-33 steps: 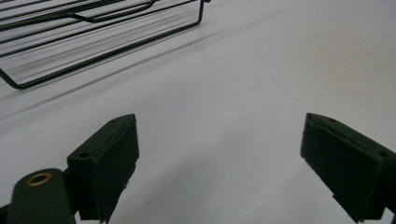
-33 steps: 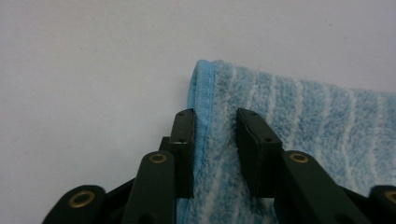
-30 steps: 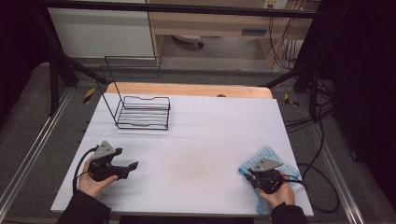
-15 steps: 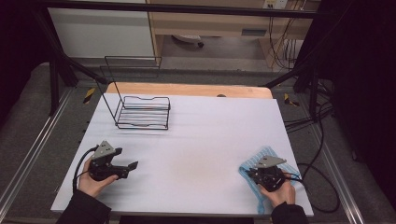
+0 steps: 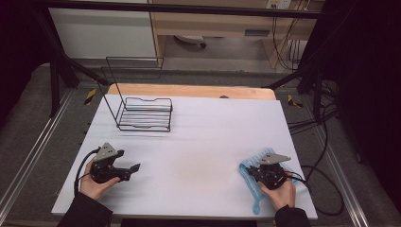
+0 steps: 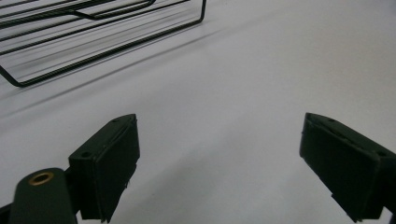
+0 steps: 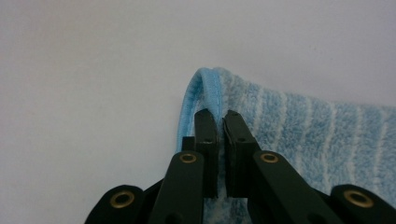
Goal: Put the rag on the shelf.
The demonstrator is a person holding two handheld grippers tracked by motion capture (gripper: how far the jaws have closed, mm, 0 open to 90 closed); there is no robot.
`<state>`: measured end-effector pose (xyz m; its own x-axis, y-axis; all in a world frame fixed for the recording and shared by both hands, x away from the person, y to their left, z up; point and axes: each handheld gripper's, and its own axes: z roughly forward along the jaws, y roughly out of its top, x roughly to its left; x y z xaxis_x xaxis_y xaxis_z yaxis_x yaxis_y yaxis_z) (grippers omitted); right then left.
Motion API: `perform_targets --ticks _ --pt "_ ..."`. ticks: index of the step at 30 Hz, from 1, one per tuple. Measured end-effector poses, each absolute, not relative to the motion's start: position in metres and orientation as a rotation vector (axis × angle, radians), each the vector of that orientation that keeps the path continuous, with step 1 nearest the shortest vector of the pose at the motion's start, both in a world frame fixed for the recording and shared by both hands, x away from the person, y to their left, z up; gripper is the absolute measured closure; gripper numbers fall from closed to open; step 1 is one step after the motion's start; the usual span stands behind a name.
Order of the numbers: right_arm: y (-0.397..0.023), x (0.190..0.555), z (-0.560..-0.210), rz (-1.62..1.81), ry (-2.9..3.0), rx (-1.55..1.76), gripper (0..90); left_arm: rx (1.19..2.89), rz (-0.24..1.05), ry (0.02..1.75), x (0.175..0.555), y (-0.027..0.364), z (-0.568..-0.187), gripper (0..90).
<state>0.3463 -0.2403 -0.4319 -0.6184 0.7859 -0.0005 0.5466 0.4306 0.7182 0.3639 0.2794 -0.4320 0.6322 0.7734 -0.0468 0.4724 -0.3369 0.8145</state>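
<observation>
Wire rack holds nothing (right gripper pinches blue towel).

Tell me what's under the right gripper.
A blue striped towel lies under the right gripper on the white table; the jaws are shut on its hemmed edge. The gripper and hand cover part of the towel.

The left gripper rests with jaws wide; the right gripper has just closed its jaws.
</observation>
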Motion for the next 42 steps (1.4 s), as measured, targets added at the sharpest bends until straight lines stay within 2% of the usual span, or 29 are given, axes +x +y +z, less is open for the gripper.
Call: perform_targets --ticks 4,7,8,11,13,19,21,27,29,34,42 --pt "-0.235 0.353 -0.435 1.008 2.347 1.153 85.3 2.002 0.444 0.976 0.364 0.279 -0.432 12.0" --pt "-0.231 0.355 -0.441 0.970 2.375 1.140 81.2 1.997 0.445 0.978 0.364 0.279 -0.432 12.0" --pt "-0.232 0.352 -0.440 1.007 2.365 1.149 70.6 1.997 0.445 0.978 0.363 0.279 -0.432 12.0" --pt "-0.234 0.344 -0.440 0.997 2.374 1.128 57.5 1.996 0.444 0.979 0.363 0.280 -0.432 11.9" --pt "-0.236 0.336 -0.442 0.981 2.372 1.114 52.1 1.996 0.445 0.977 0.363 0.280 -0.432 11.9" --pt "-0.233 0.329 -0.449 0.917 2.387 1.064 44.0 1.995 0.445 0.978 0.363 0.279 -0.432 11.9" --pt "-0.231 0.328 -0.450 0.891 2.387 1.051 45.9 1.996 0.445 0.979 0.363 0.279 -0.432 11.9" --pt "-0.234 0.330 -0.447 0.827 2.376 1.031 70.2 1.996 0.446 0.979 0.363 0.279 -0.432 11.9" --pt "-0.234 0.331 -0.446 0.816 2.372 1.033 74.7 1.996 0.446 0.979 0.363 0.279 -0.432 11.9" --pt "-0.236 0.332 -0.443 0.831 2.369 1.059 80.6 1.995 0.446 0.979 0.363 0.280 -0.431 12.0" --pt "-0.239 0.334 -0.438 0.892 2.357 1.117 81.6 1.998 0.447 0.980 0.363 0.281 -0.431 12.1"
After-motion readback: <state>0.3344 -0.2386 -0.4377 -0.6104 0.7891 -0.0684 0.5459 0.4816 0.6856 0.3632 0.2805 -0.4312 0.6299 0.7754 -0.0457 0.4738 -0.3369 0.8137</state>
